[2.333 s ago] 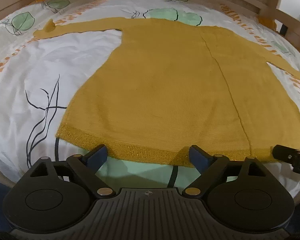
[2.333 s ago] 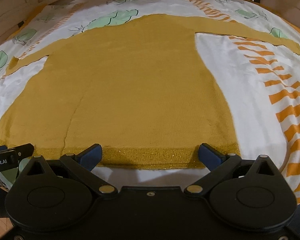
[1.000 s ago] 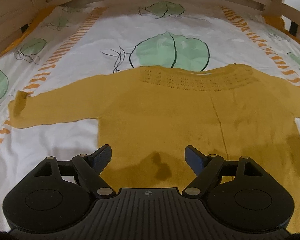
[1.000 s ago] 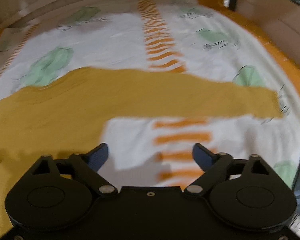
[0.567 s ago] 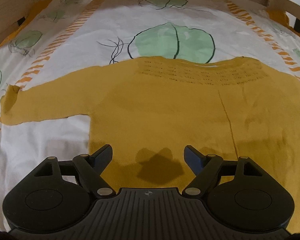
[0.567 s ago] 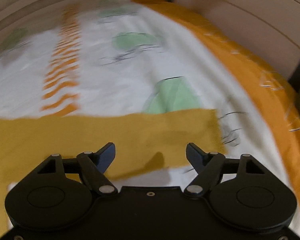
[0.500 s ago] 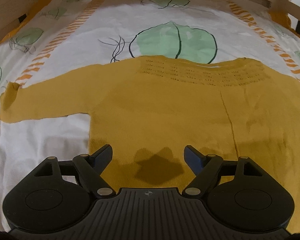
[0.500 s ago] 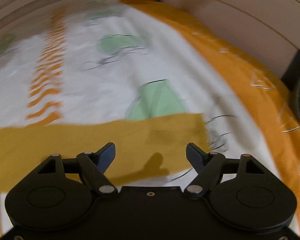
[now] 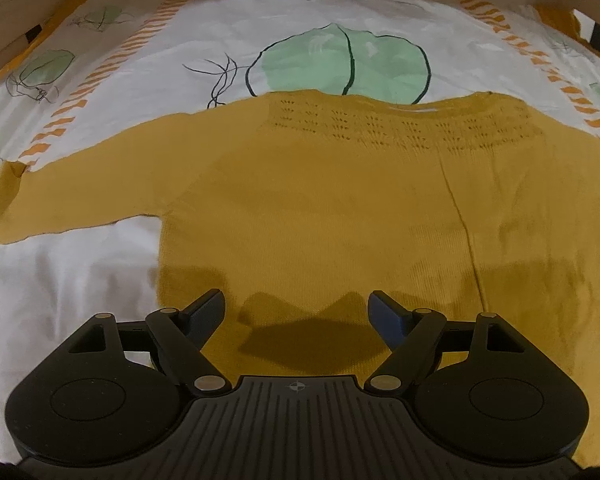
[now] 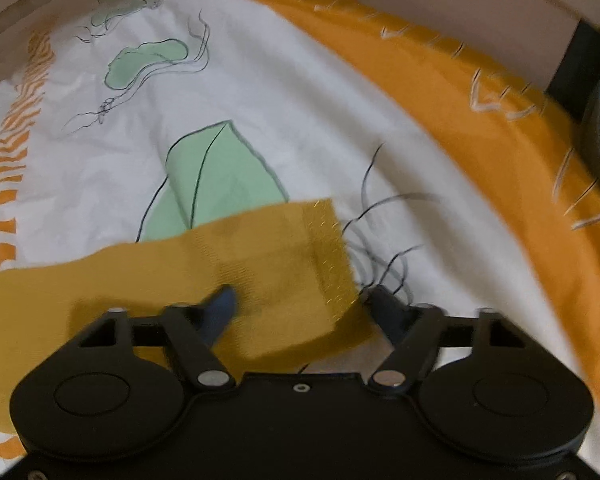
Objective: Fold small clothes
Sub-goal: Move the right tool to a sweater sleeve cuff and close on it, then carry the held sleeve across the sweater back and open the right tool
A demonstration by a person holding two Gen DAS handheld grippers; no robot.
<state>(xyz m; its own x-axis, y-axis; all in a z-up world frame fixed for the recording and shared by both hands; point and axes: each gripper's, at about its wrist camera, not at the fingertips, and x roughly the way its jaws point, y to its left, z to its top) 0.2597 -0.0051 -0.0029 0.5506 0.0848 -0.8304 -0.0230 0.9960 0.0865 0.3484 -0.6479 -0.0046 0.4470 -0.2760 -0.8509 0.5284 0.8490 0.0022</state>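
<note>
A mustard-yellow knit sweater (image 9: 340, 208) lies flat on the bed, neckline at the far side, left sleeve (image 9: 60, 200) stretched out to the left. My left gripper (image 9: 298, 312) is open and empty, hovering over the sweater's lower body. In the right wrist view the end of the right sleeve (image 10: 260, 276) with its glittery cuff (image 10: 332, 248) lies between the fingers of my right gripper (image 10: 304, 308). That gripper is open, low over the cuff, one finger on each side. The view is blurred.
The bed has a white cover (image 9: 100, 92) printed with green leaves and orange stripes. A wooden frame (image 9: 12, 28) runs around it. An orange blanket edge (image 10: 480, 120) lies along the right side, with a wall and a dark object beyond.
My right gripper swung right along the sleeve to its end and dropped low over the cuff. My left gripper moved from the hem up over the body, then held nearly still.
</note>
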